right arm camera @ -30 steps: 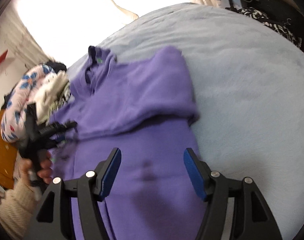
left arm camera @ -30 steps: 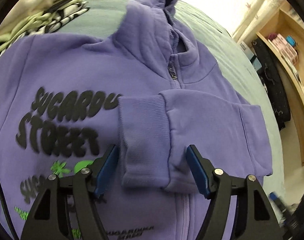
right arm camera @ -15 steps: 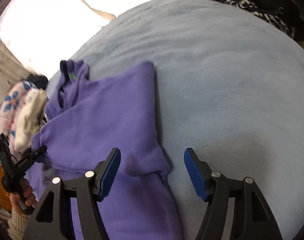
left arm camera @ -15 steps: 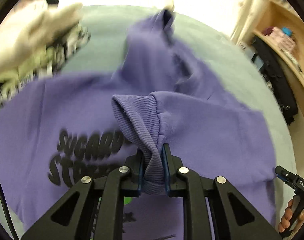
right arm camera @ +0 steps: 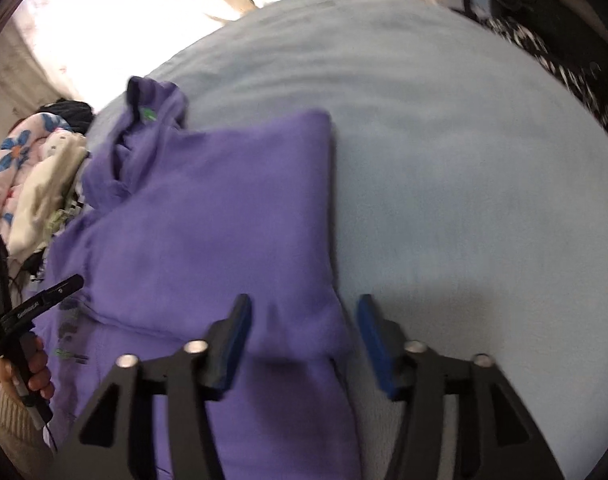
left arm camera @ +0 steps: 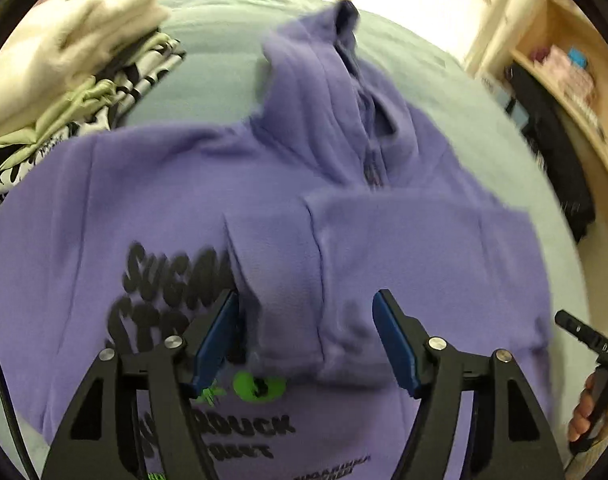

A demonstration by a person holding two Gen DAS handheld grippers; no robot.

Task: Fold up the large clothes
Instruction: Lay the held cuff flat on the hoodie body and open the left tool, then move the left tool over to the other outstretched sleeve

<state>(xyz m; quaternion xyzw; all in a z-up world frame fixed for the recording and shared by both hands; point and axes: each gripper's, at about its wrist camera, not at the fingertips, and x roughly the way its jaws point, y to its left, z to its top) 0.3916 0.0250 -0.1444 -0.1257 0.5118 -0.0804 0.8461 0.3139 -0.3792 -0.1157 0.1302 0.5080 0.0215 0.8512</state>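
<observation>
On a pale blue-grey bed cover (right arm camera: 444, 152) lies the purple zip-front sweatshirt (left arm camera: 143, 200), spread flat with one sleeve folded across its chest. The left gripper (left arm camera: 306, 336) has just been opening; its jaws stand wide, the ribbed purple cuff (left arm camera: 275, 288) lying loose between them, touching neither pad. Only the left wrist view shows the black printed lettering (left arm camera: 171, 292) and a wooden shelf (left arm camera: 576, 80). The right gripper (right arm camera: 304, 344), jaws wide, hangs over the sweatshirt's folded edge; its view alone shows a flowered pink bundle (right arm camera: 19, 156).
</observation>
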